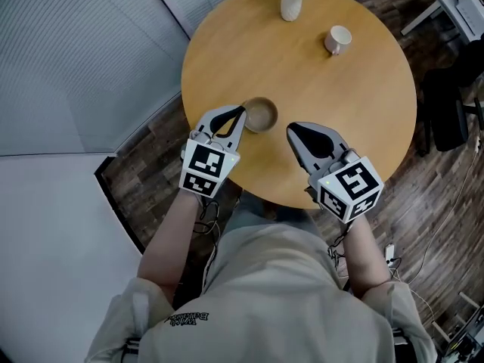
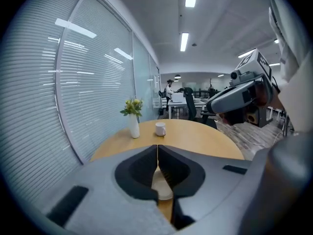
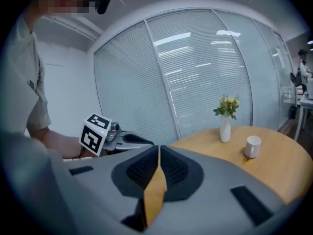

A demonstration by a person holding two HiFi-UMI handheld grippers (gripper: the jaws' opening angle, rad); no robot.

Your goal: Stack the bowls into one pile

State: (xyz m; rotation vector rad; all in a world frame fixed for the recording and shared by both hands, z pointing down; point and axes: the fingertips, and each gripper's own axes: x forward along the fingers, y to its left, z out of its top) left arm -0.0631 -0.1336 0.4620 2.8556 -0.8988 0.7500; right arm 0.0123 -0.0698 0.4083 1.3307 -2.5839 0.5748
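Single bowl pile (image 1: pixel 261 115) on bench (image 1: pixel 363 89), stacking prob. done; L gripper (image 1: pixel 240 113) & R gripper (image 1: pixel 292 131) fingers closed, empty.

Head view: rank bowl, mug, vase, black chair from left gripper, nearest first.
1. bowl, just right of the left gripper.
2. vase and mug, far side of the table: too close to call.
3. black chair, on the floor, far right.

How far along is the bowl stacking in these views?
Looks done: the table has bowls at one spot only; how many are nested is unclear. In hand: nothing; left tool and right tool are shut, empty. Left: no loose bowl shows.
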